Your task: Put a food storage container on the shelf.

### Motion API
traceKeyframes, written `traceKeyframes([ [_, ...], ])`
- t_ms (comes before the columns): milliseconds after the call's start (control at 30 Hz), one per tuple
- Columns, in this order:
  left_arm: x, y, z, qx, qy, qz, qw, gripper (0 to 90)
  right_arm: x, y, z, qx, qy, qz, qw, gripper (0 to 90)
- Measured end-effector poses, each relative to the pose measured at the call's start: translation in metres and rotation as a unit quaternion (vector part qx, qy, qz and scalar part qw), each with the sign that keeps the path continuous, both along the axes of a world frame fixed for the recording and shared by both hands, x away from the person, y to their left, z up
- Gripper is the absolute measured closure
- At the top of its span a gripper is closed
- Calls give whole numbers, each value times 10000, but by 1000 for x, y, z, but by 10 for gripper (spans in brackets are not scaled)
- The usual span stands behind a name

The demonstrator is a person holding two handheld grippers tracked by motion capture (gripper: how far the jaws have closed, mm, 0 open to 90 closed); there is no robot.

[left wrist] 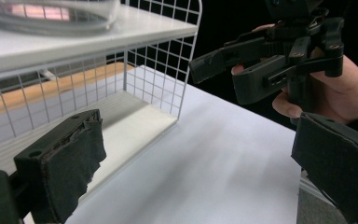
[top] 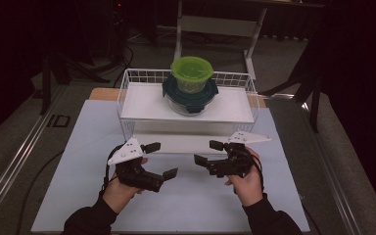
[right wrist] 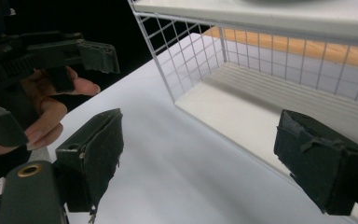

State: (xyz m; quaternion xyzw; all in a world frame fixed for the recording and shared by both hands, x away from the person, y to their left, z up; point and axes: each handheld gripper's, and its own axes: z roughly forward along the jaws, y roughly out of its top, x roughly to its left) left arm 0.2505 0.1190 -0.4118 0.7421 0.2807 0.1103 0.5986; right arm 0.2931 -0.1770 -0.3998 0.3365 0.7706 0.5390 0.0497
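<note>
Both hands hover over the white counter [top: 186, 205] just in front of the wire rack [top: 127, 105]. The left gripper [top: 160, 159] sits at 7 o'clock with its jaws wide apart and nothing between them; the right gripper [top: 208, 152] at 5 o'clock is spread too. A green container [top: 191, 73] is stacked on a dark-lidded glass bowl [top: 190, 97] on the rack's top shelf, at 12.
</note>
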Motion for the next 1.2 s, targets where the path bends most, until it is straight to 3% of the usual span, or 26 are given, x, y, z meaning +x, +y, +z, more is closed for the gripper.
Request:
traceKeyframes([
  [233, -5, 0, -16, -17, 28, -20, 10000, 23, -6, -13, -23, 18, 35, -49, 10000, 156],
  [400, -9, 0, -27, 124, -21, -40, 9999, 23, -11, -19, -35, 14, 53, -50, 10000, 157],
  [500, -12, 0, -38, 156, 84, -50, 9998, 23, -15, -24, -47, -51, 128, -80, 9999, 157],
  [700, -16, 2, -48, 238, 105, -113, 9996, 23, -19, -32, -60, -117, 180, -138, 9997, 158],
  [800, -19, 4, -56, 209, 139, -87, 9996, 23, -23, -38, -69, -262, 139, -225, 9993, 157],
  [1033, -22, 7, -67, 208, 230, -62, 9995, 23, -29, -46, -77, -327, 136, -203, 9992, 155],
  [1200, -24, 10, -70, 213, 137, -40, 9997, 23, -37, -55, -84, -461, -46, -208, 9987, 153],
])
